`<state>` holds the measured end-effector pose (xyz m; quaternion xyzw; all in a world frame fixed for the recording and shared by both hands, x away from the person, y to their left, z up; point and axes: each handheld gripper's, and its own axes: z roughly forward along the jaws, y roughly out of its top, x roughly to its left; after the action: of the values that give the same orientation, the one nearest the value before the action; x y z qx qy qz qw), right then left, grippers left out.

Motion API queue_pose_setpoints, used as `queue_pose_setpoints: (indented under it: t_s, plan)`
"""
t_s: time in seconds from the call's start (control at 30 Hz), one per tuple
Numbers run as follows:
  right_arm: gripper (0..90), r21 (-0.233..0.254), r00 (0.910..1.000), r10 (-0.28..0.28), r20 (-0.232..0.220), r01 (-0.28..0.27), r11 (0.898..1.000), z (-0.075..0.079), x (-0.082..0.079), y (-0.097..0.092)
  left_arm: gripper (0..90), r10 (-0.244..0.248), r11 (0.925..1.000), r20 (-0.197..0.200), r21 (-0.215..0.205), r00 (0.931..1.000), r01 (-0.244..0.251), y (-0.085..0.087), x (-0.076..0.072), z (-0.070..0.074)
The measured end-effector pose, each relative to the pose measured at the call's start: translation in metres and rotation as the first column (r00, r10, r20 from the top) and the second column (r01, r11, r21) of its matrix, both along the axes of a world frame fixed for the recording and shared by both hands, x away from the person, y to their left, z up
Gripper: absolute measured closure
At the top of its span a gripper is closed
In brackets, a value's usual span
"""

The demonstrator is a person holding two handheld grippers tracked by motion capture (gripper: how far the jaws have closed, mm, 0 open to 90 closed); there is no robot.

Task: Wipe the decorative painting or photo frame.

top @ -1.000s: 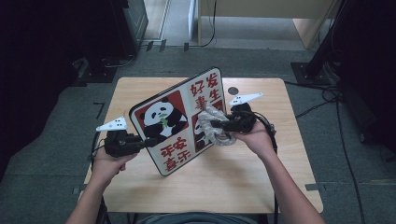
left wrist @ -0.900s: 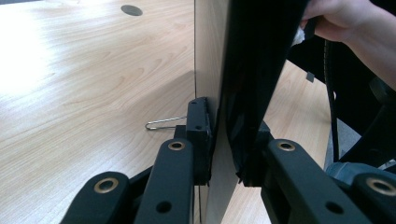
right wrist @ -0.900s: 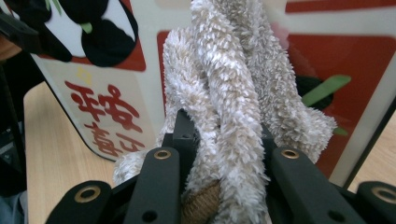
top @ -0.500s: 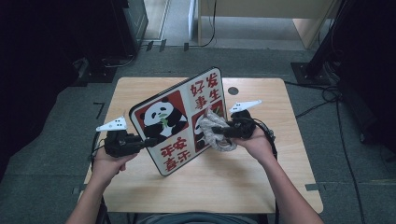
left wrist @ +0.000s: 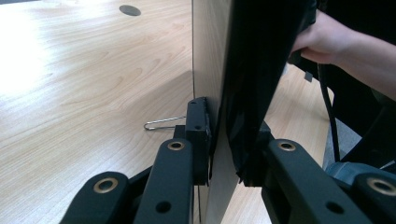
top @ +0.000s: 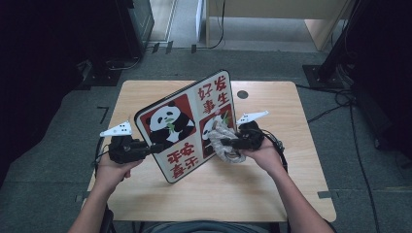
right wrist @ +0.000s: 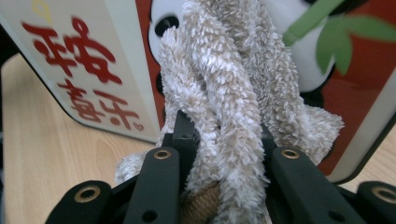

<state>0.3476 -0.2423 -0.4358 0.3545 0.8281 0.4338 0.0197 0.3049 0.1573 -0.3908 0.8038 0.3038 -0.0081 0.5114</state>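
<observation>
At frame centre, the left gripper (top: 145,148) pinches the edge of the panda board (top: 187,124), propped upright. The right gripper (top: 228,142), jaws clamped on a fluffy cloth (top: 221,141), has slid lower down the picture face, so wiping looks underway.

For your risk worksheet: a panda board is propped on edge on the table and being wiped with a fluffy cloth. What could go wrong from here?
1. The left tongs pinch the panda board at one edge only; wiping pressure might twist or topple it.
2. The fluffy cloth bunches loosely in the right tongs and could slip out.
3. The board's bottom corner may skid on the smooth table.
</observation>
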Motion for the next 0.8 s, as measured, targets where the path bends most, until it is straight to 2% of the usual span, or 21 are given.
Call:
queue_pose_setpoints:
  t_s: [0.33, 0.57, 0.7, 0.8]
  plan:
    - [72.6, -0.026, 0.9997, 0.002, -0.023, -0.002, 1.0, -0.018, -0.002, 0.0, 77.6, -0.007, 1.0, -0.004, -0.002, 1.0, 0.007, -0.001, -0.001, 0.0]
    - [72.6, -0.051, 0.9997, 0.018, -0.015, -0.019, 0.999, -0.027, -0.005, 0.001, 77.4, -0.01, 0.9999, -0.003, -0.003, 0.9999, 0.01, -0.001, -0.001, 0.0]
    - [72.6, -0.044, 0.9993, 0.007, -0.037, -0.008, 0.999, -0.028, -0.005, 0.002, 77.4, -0.007, 1.0, -0.002, -0.006, 1.0, 0.007, -0.001, -0.001, -0.001]
    - [72.7, -0.045, 0.9994, 0.009, -0.033, -0.01, 0.999, -0.026, -0.005, 0.001, 77.4, -0.007, 1.0, 0.0, -0.004, 1.0, 0.007, -0.001, -0.002, 0.0]
